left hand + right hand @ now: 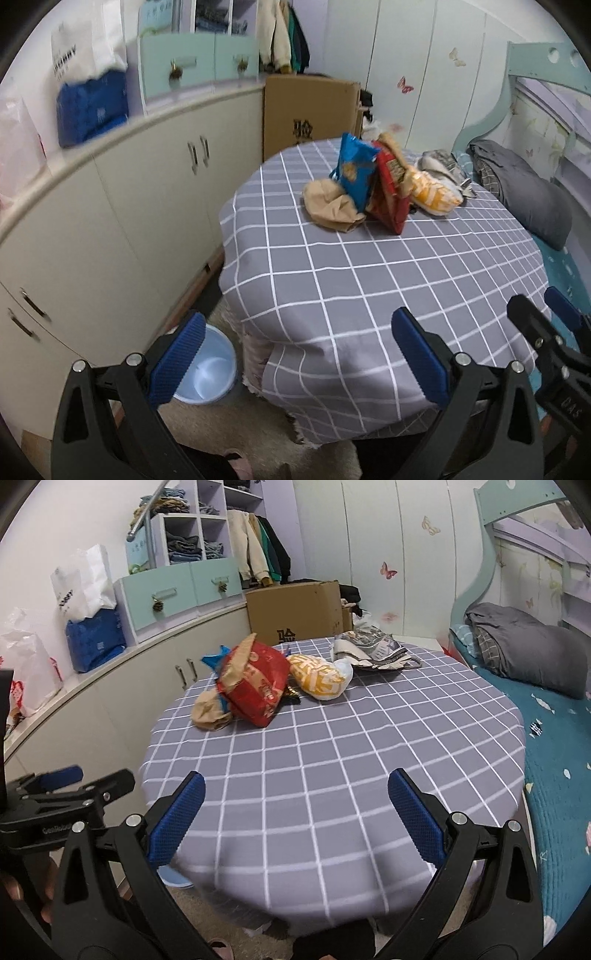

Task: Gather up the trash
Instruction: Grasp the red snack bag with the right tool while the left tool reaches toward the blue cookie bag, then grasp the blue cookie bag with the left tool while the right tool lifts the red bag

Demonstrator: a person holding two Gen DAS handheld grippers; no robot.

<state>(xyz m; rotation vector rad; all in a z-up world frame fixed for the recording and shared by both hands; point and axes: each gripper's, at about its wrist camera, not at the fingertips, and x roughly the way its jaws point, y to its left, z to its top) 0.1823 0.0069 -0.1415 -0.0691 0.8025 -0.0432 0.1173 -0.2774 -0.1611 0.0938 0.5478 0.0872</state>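
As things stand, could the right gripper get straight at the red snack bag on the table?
Probably yes. The right gripper is open and empty, and only bare checked tablecloth lies between it and the red snack bag, whose near side is unobstructed.

Even, soft indoor light, no hard shadows; strong fisheye bending and dark corners; left view's edges smeared by motion blur.

The tablecloth (332, 775) is grey with a white grid. On it, the red packet (255, 686) carries gold print; left of it lie a blue packet (354, 170) and a tan paper bag (328, 206), right of it a yellow-and-white bag (319, 677). Below the tablecloth's left edge stands a pale blue bin (212, 365).
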